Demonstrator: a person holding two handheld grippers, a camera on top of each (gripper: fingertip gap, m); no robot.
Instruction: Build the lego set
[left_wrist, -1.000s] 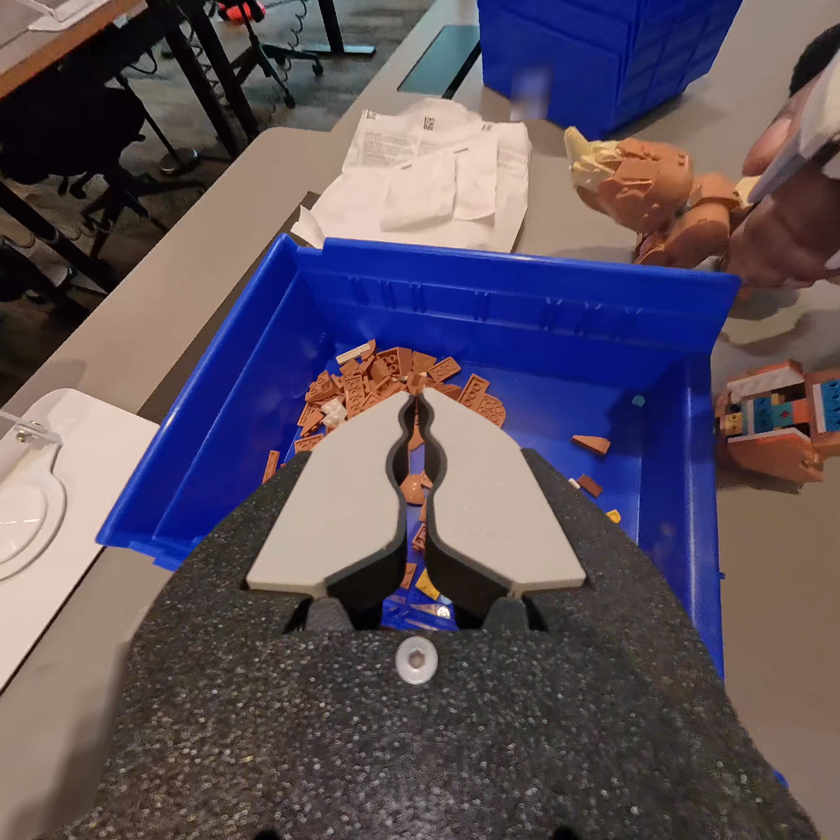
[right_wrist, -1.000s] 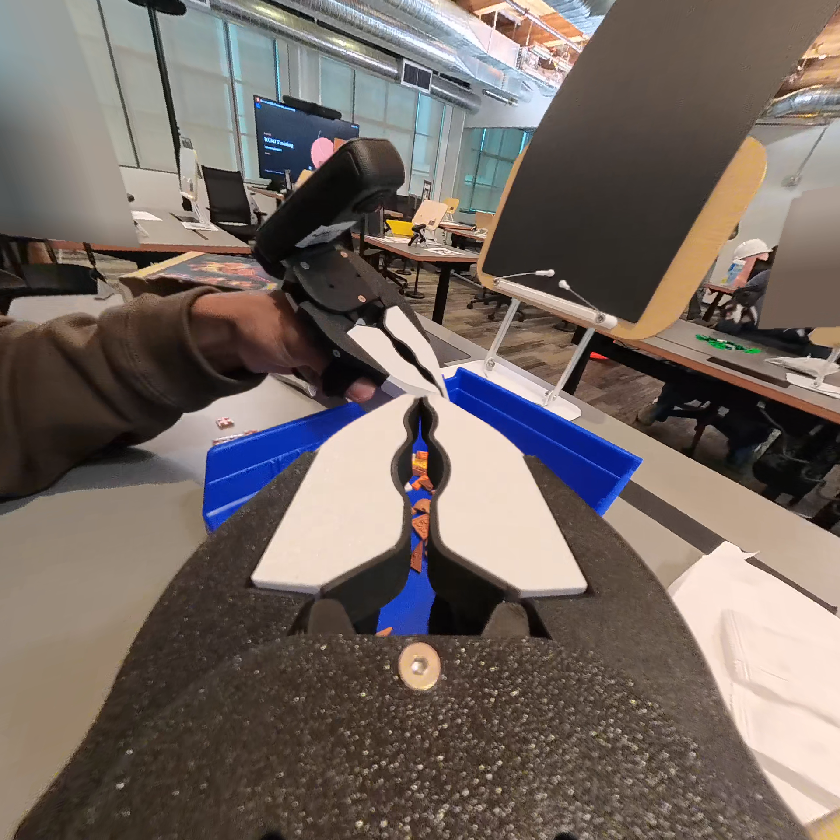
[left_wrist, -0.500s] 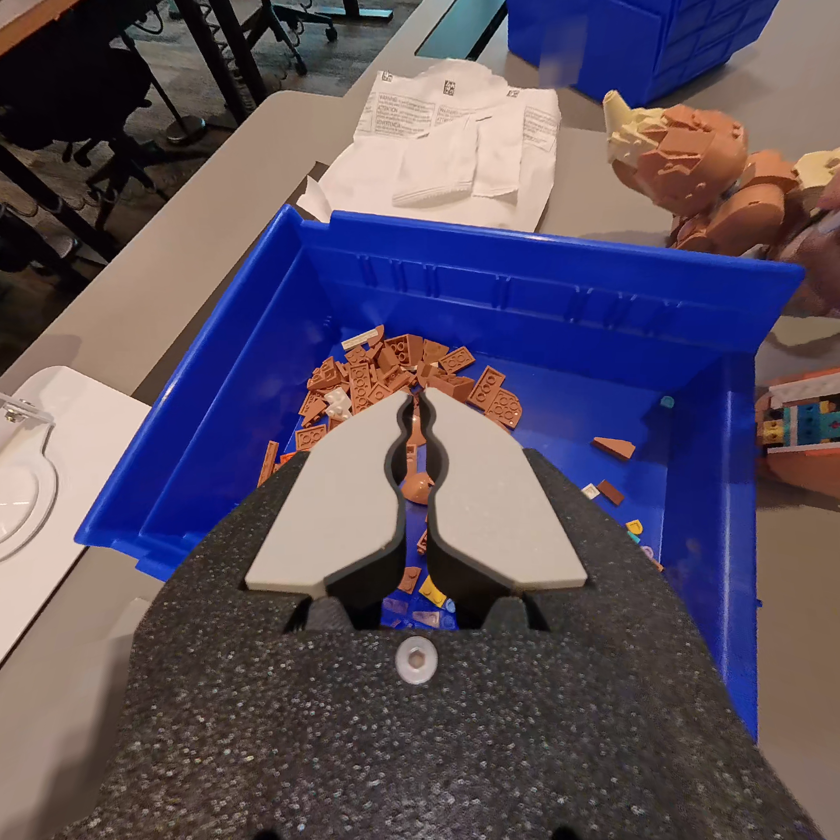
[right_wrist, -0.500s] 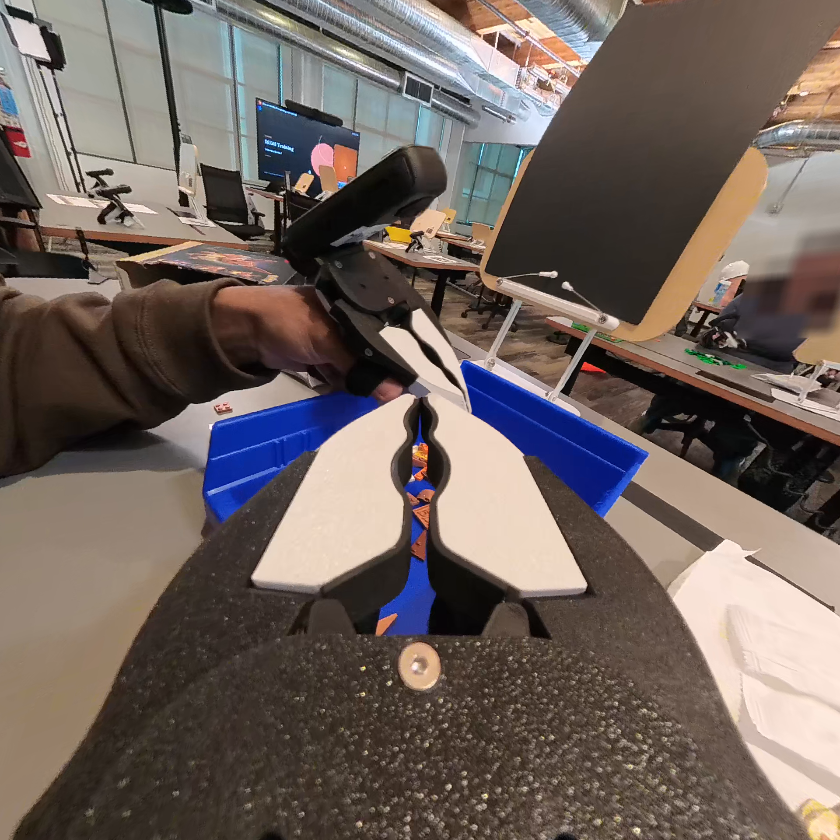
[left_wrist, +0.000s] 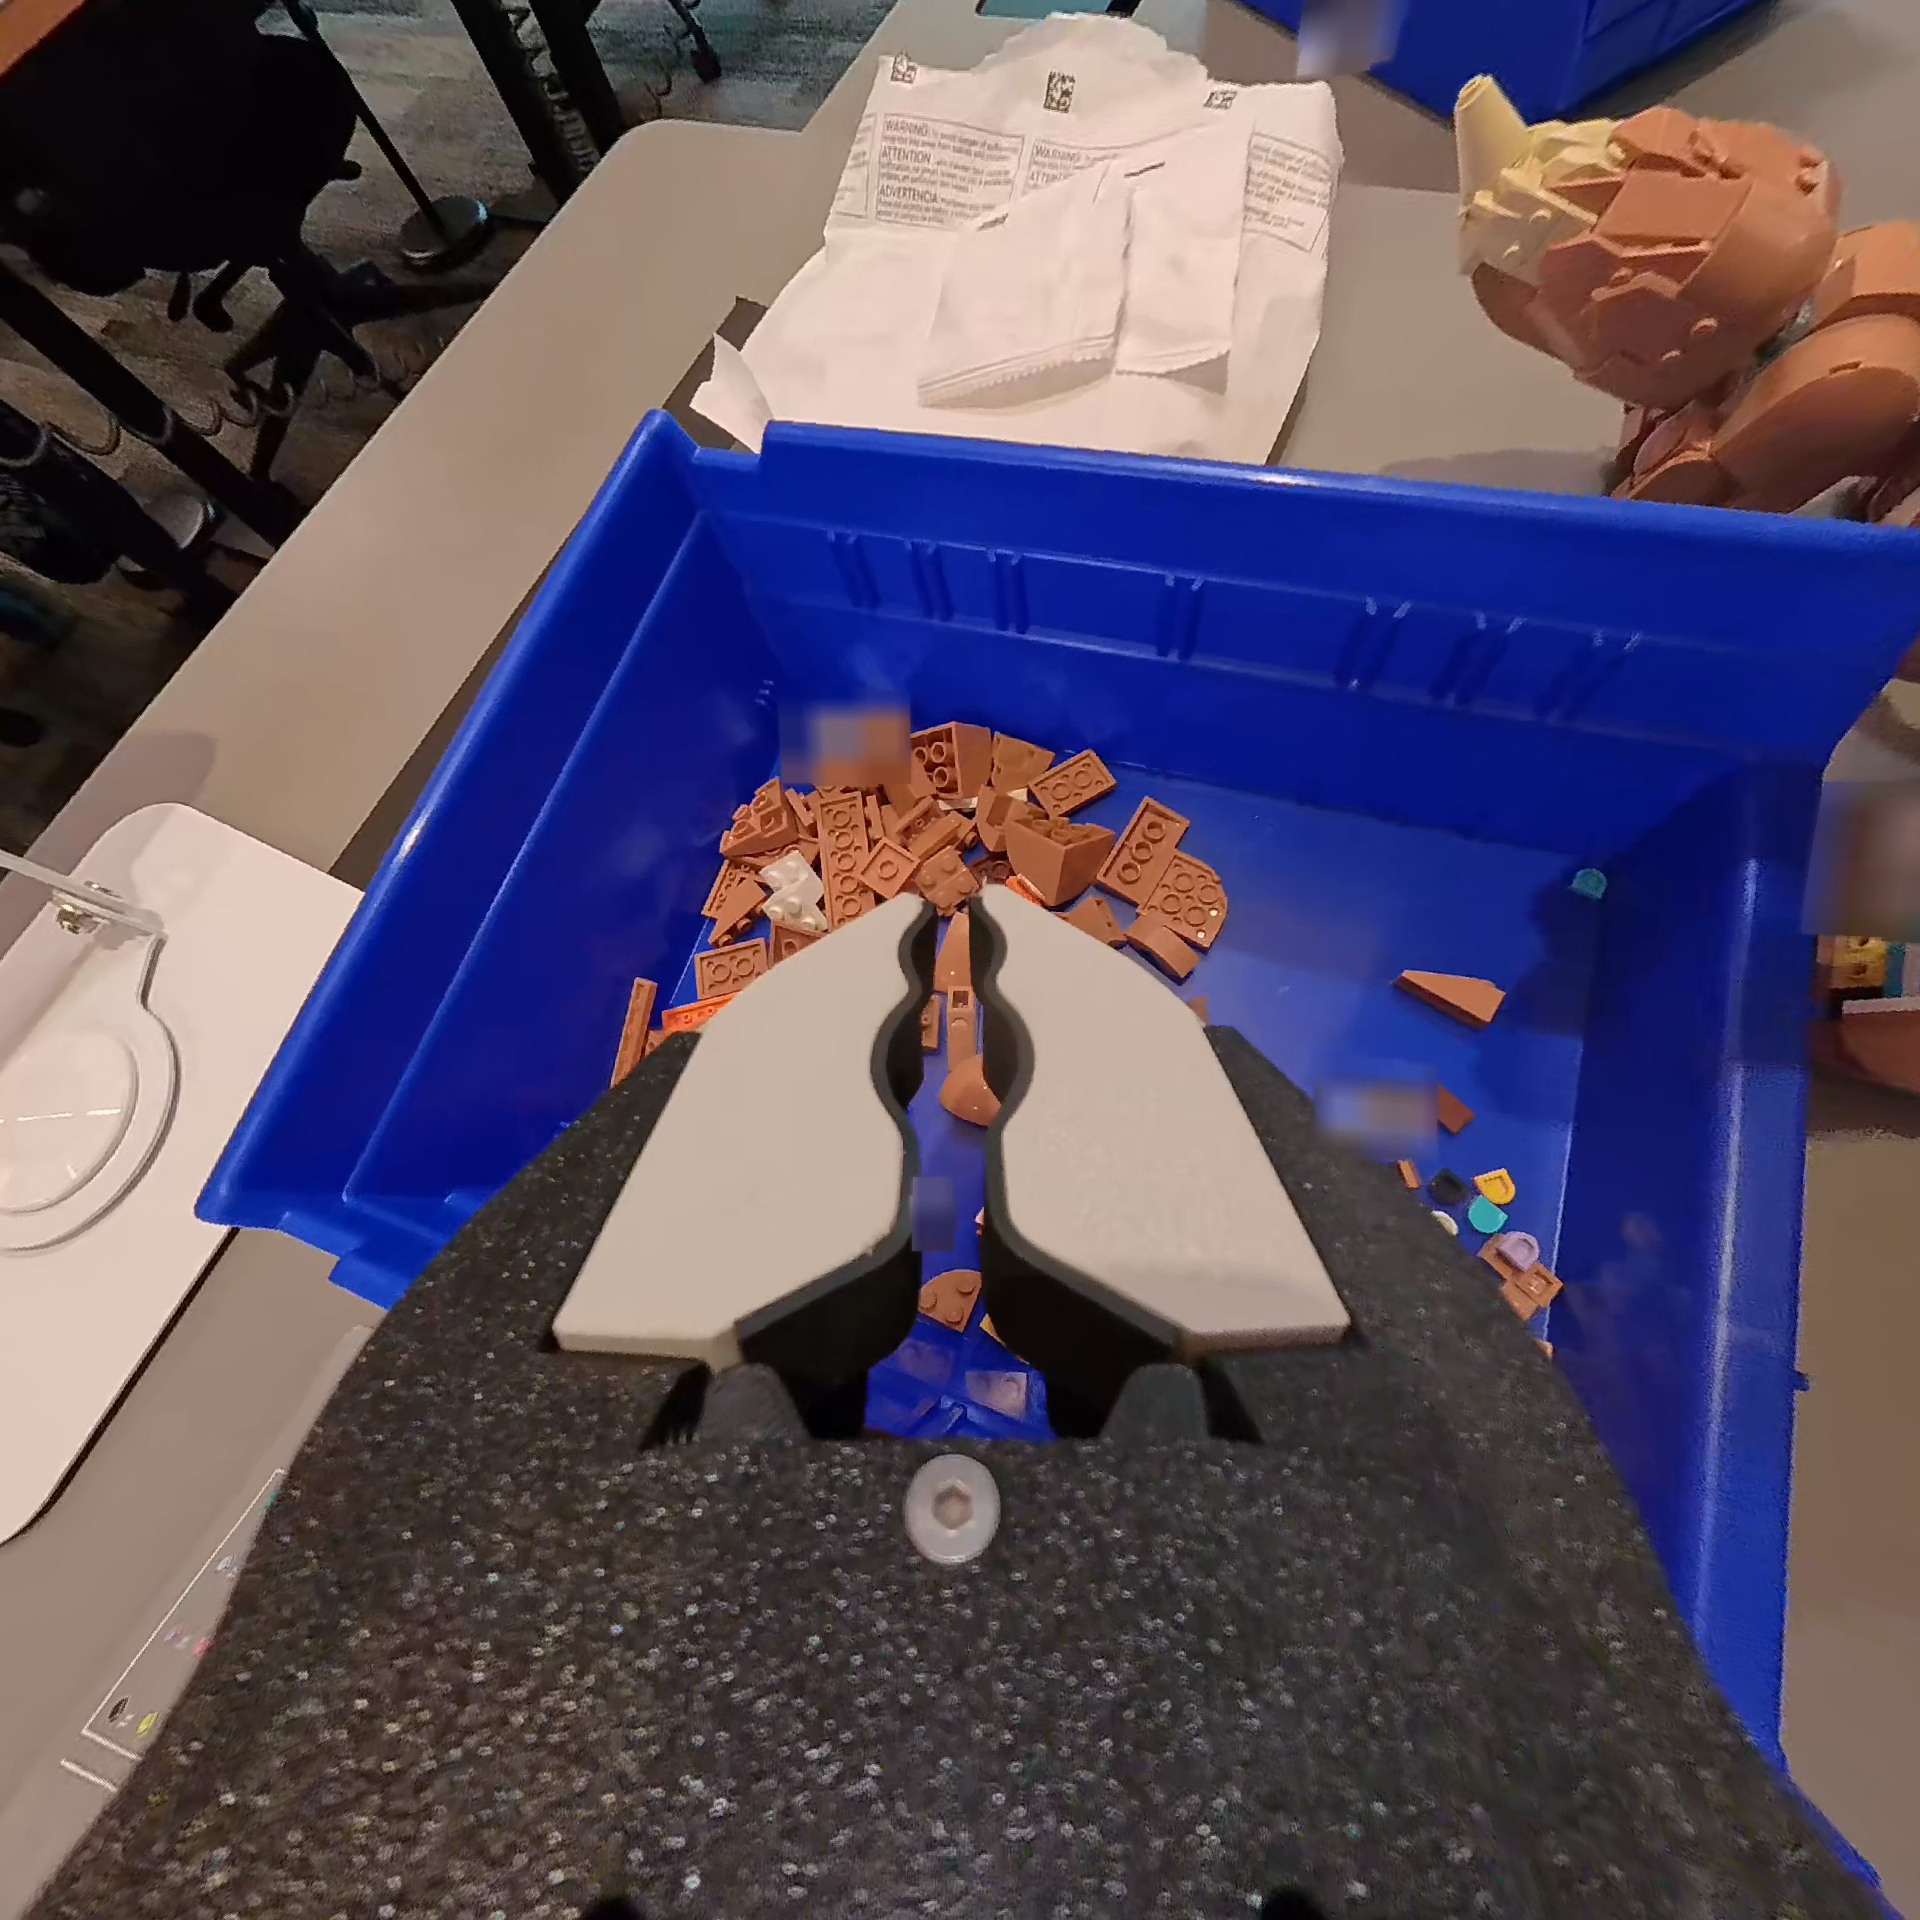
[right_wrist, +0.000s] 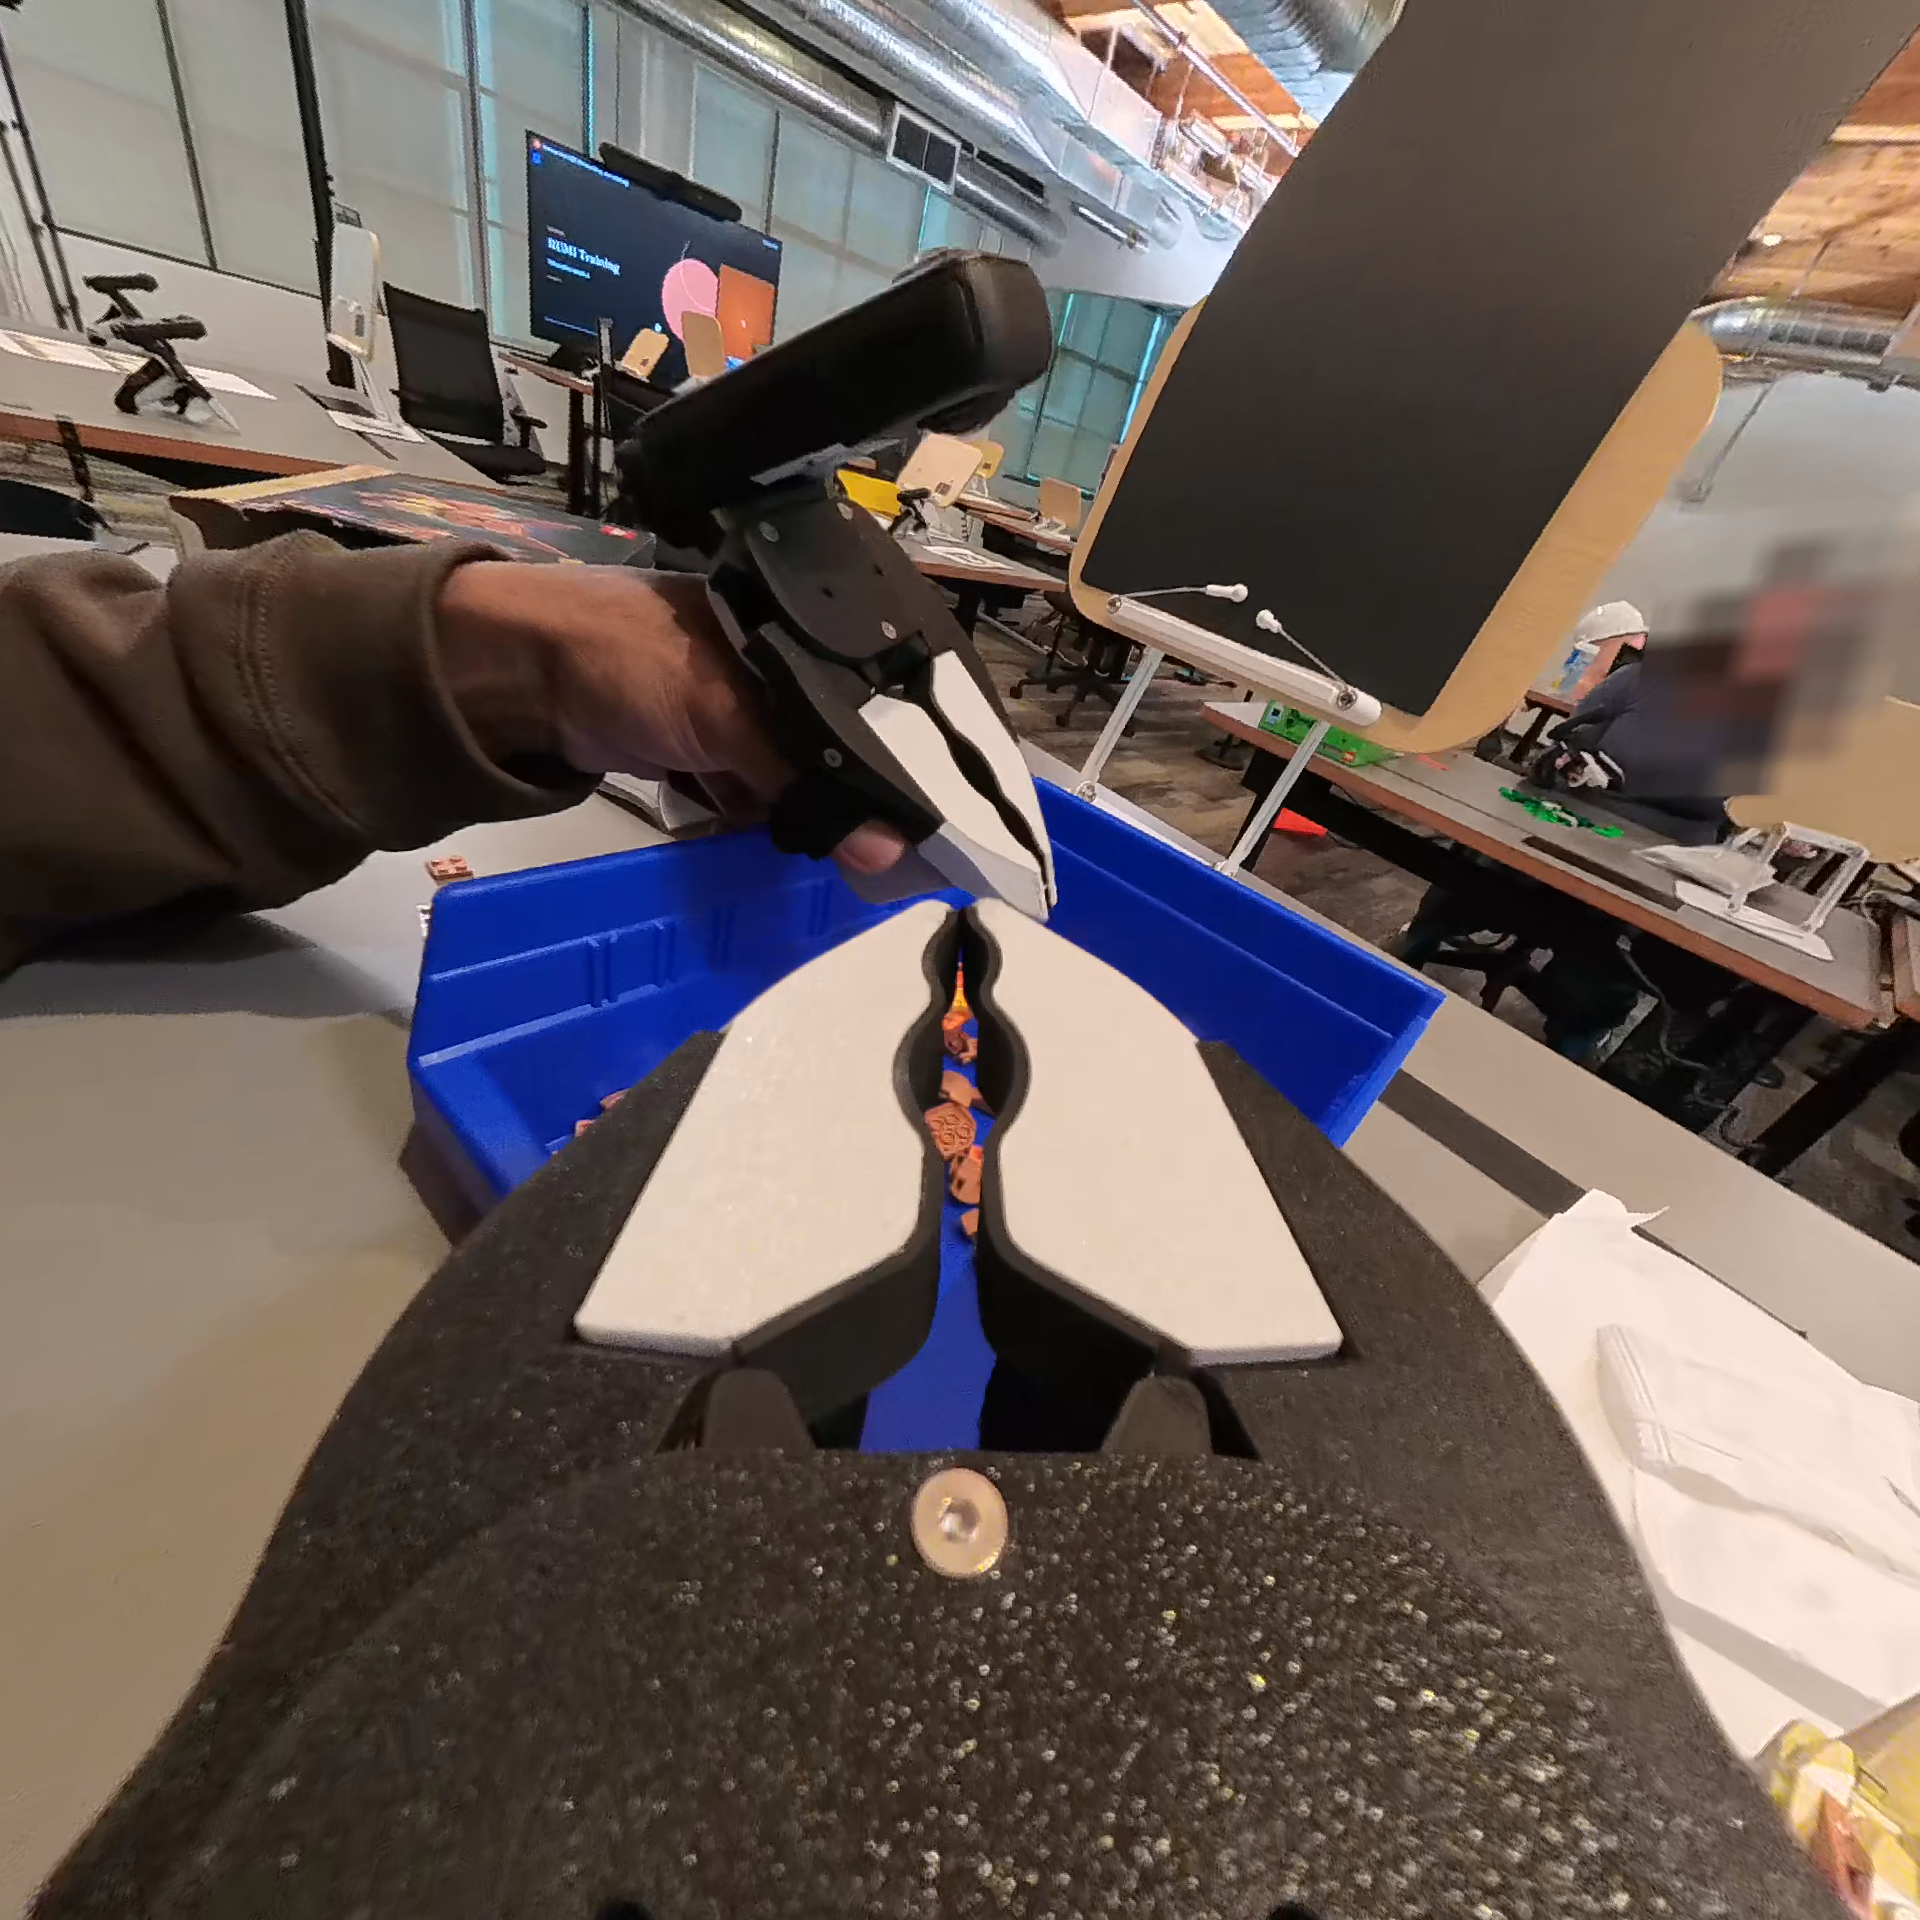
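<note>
Here, loose brown lego pieces (left_wrist: 966, 842) are heaped on the floor of the blue bin (left_wrist: 1247, 582), w/ a part-built brown model (left_wrist: 1662, 249) set on the grey table (left_wrist: 343, 582) just beyond the bin's far wall. The left gripper (left_wrist: 951, 909) is held over the heap, tips nearly closed, nothing gripped. The right gripper (right_wrist: 961, 914) is aimed at the bin from the opposite side, jaws likewise narrow & empty.

Left claw (left_wrist: 951, 914) over bin (left_wrist: 1247, 582) on bench (left_wrist: 343, 613); brick pile (left_wrist: 956, 831) just ahead, bags (left_wrist: 1060, 260) beyond bin, model (left_wrist: 1662, 270) far right.

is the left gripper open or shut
Shut and empty: the left gripper has its tips nearly touching, nothing between them, above the brick pile.
</note>
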